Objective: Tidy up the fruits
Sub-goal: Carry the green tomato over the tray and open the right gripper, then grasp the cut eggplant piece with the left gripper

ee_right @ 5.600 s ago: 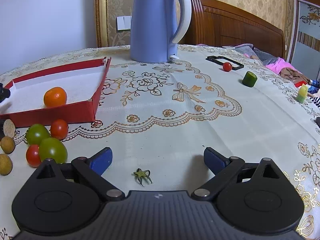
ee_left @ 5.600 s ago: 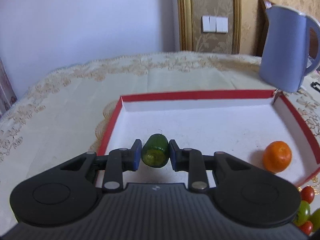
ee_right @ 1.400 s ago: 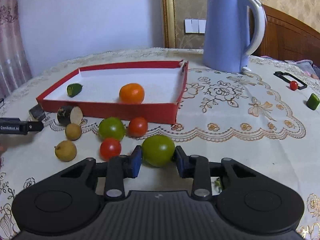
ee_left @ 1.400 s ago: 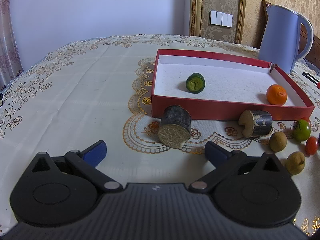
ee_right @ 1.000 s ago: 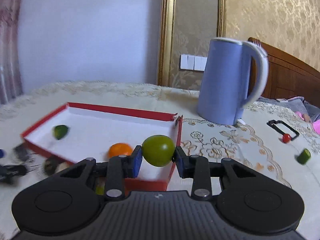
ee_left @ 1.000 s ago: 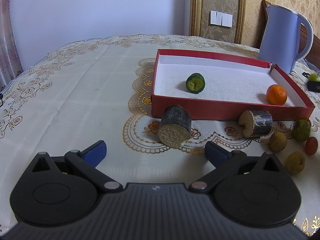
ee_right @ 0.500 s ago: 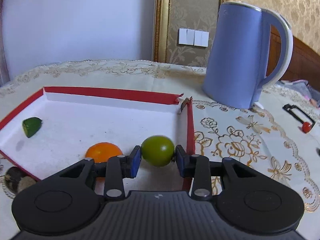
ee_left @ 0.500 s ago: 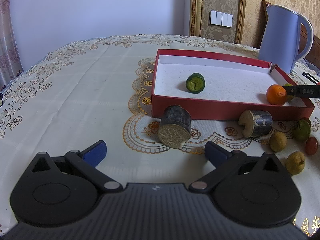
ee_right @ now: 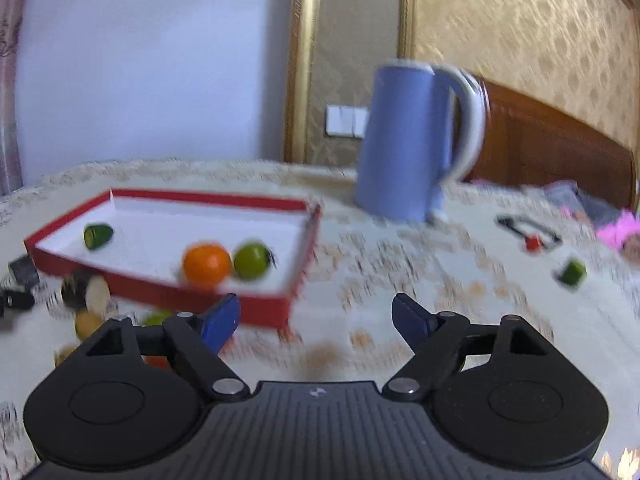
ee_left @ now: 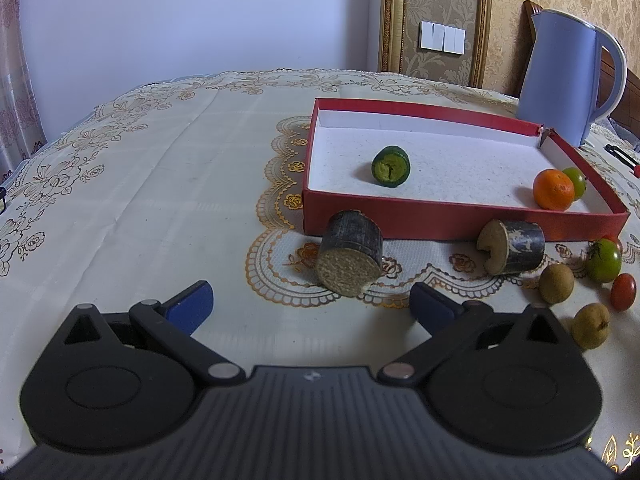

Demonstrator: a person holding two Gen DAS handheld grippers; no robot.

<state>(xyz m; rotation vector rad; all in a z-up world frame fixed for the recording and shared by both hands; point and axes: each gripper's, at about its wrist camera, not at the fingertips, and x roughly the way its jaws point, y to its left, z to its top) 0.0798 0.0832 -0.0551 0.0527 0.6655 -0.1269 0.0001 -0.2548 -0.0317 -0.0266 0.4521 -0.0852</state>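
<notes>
Right claw: jaws opening, nothing between the blue pads, only blurred tablecloth beyond. Just past the left pad, the near wall of the red tray. Inside the tray, near its right end, a green tomato lying beside and seemingly touching an orange; farther left in the same tray, a green cucumber piece. Behind the tray, a blue kettle upright on the worktop. Off to the right, another green piece and a small red fruit, both blurred. Left of the tray and outside it, a dark cut cylinder and some small round fruits, too smeared to name with certainty.

Left claw: wide open, empty, hovering low over the lace cloth. Directly ahead, a dark stub with a pale cut face, leaning near the tray's front wall. To its right, a second dark stub with a notched end. Beyond that, loose on the cloth: a green tomato with a stalk, a red tomato, and two tan round fruits. Seen from this side as well, orange and tomato together in the tray's far right corner, cucumber piece mid-tray.
</notes>
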